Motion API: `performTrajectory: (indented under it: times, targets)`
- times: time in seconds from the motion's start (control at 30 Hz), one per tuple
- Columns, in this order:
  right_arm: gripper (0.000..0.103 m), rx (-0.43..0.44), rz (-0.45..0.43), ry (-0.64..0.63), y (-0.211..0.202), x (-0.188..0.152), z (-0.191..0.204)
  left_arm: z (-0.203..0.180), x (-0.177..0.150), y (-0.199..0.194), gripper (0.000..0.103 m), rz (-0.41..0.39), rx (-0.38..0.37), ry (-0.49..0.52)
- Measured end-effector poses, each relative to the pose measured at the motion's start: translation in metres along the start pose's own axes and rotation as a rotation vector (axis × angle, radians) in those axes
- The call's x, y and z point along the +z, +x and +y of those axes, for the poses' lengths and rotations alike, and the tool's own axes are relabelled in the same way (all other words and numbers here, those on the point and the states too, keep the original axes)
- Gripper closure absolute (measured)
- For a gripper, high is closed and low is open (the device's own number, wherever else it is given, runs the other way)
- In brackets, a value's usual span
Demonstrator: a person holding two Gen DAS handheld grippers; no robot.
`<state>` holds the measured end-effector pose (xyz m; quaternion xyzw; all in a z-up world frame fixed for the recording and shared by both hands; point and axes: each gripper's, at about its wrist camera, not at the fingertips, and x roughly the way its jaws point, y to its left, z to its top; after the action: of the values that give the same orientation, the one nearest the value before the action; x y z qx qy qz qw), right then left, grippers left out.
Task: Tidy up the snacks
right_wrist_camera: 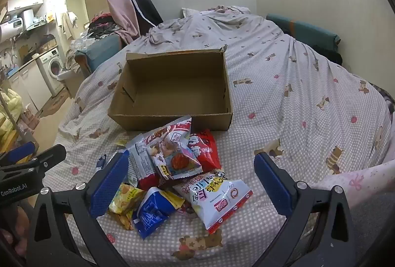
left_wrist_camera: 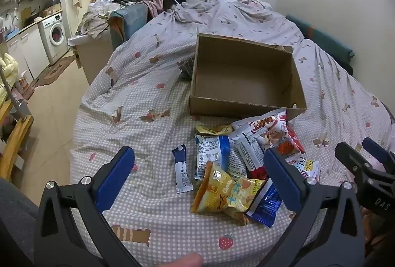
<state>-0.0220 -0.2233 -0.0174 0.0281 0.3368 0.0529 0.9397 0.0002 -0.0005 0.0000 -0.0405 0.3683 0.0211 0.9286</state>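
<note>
An open, empty cardboard box [left_wrist_camera: 246, 77] [right_wrist_camera: 172, 89] sits on the bed. In front of it lies a pile of snack packets: a yellow packet [left_wrist_camera: 222, 193] [right_wrist_camera: 126, 200], a dark blue packet [left_wrist_camera: 265, 205] [right_wrist_camera: 150, 212], a white packet with pink print [right_wrist_camera: 217, 195], a red and white packet [left_wrist_camera: 274, 131] [right_wrist_camera: 172, 151] and a small blue and white stick [left_wrist_camera: 182, 172]. My left gripper [left_wrist_camera: 200, 165] is open and empty above the pile's left side. My right gripper [right_wrist_camera: 191, 168] is open and empty above the pile.
The bed has a checked cover [left_wrist_camera: 138, 123] [right_wrist_camera: 296, 104] with crumpled bedding at its far end. A wall runs along the right side. To the left are floor, a washing machine [left_wrist_camera: 55, 33] and a heap of clothes [left_wrist_camera: 118, 0].
</note>
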Motion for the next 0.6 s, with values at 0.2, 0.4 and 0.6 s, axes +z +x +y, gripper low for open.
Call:
performTrajectory:
  times: [0.2, 0.4, 0.6]
  targets:
    - [0.0, 0.001, -0.001, 0.005, 0.0003, -0.0006, 0.0007, 0.0005, 0.0003, 0.0007, 0.0, -0.002, 0.001, -0.005]
    - [0.0, 0.005, 0.0, 0.007, 0.0006, -0.0006, 0.0003, 0.0005, 0.0015, 0.0008, 0.0, -0.002, -0.002, -0.006]
    - [0.0, 0.005, 0.0, 0.004, 0.0005, -0.0006, 0.0017, 0.0021, 0.0018, 0.0003, 0.0, -0.003, 0.001, -0.006]
